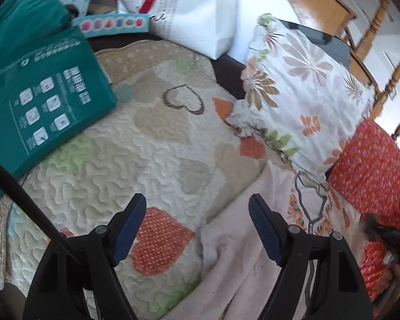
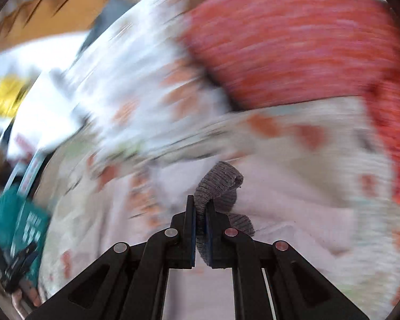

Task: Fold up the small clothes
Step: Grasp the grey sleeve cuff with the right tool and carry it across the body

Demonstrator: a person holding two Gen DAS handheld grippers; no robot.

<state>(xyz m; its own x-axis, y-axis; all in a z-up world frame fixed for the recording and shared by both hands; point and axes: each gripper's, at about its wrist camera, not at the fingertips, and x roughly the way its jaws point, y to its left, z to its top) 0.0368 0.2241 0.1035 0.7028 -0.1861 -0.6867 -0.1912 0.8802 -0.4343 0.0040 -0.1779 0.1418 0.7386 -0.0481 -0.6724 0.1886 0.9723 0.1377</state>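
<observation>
My left gripper (image 1: 197, 210) is open and empty, held over the quilted heart-patterned mat (image 1: 136, 144). A pale pink cloth (image 1: 237, 261) lies on the mat under its right finger. My right gripper (image 2: 200, 213) is shut on a small grey knitted garment (image 2: 218, 186), which sticks up and hangs over its right finger. The right wrist view is heavily motion-blurred; the pale pink cloth (image 2: 293, 200) lies below the gripper. The right gripper also shows as a dark blur at the right edge of the left wrist view (image 1: 386, 237).
A teal box (image 1: 40, 101) lies on the mat's left. A floral pillow (image 1: 301, 101) and a red patterned cushion (image 1: 370, 170) sit at the right. A white bag (image 1: 189, 10) stands at the back. Wooden chairs (image 1: 373, 26) are behind.
</observation>
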